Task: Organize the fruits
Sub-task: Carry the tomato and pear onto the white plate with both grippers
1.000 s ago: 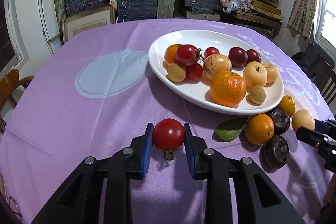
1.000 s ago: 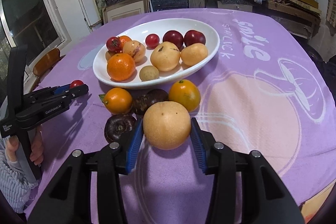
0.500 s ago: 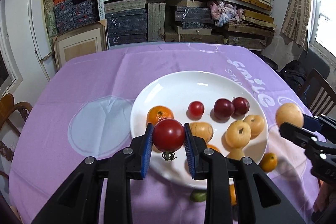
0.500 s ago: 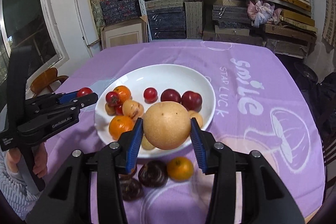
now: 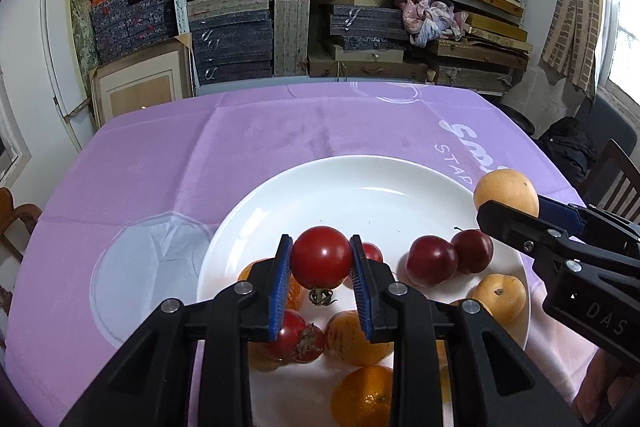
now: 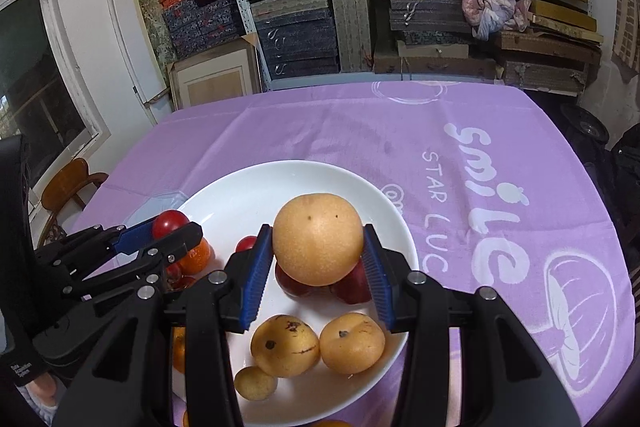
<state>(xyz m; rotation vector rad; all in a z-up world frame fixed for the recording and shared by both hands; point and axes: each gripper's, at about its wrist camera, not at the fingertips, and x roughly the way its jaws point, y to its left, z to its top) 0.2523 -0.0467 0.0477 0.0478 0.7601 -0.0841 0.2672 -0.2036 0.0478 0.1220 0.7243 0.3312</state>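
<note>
My left gripper (image 5: 320, 261) is shut on a red tomato (image 5: 321, 257) and holds it above the near left part of the white plate (image 5: 344, 187). My right gripper (image 6: 318, 245) is shut on a tan round pear (image 6: 318, 239) above the plate (image 6: 248, 195); the pear also shows in the left wrist view (image 5: 506, 191). The plate holds red plums (image 5: 431, 261), tomatoes (image 5: 294, 337), oranges (image 5: 362, 395) and tan pears (image 6: 285, 345). The left gripper with its tomato shows in the right wrist view (image 6: 170, 223).
The table has a purple cloth (image 6: 480, 155) with white print. Wooden chairs stand at the left (image 6: 68, 183) and at the right (image 5: 616, 179). Shelves with stacked boxes (image 5: 280, 27) fill the wall behind the table.
Both grippers have lifted their fruit off the cloth and moved forward over the plate. The loose fruit in front of the plate has dropped out of view.
</note>
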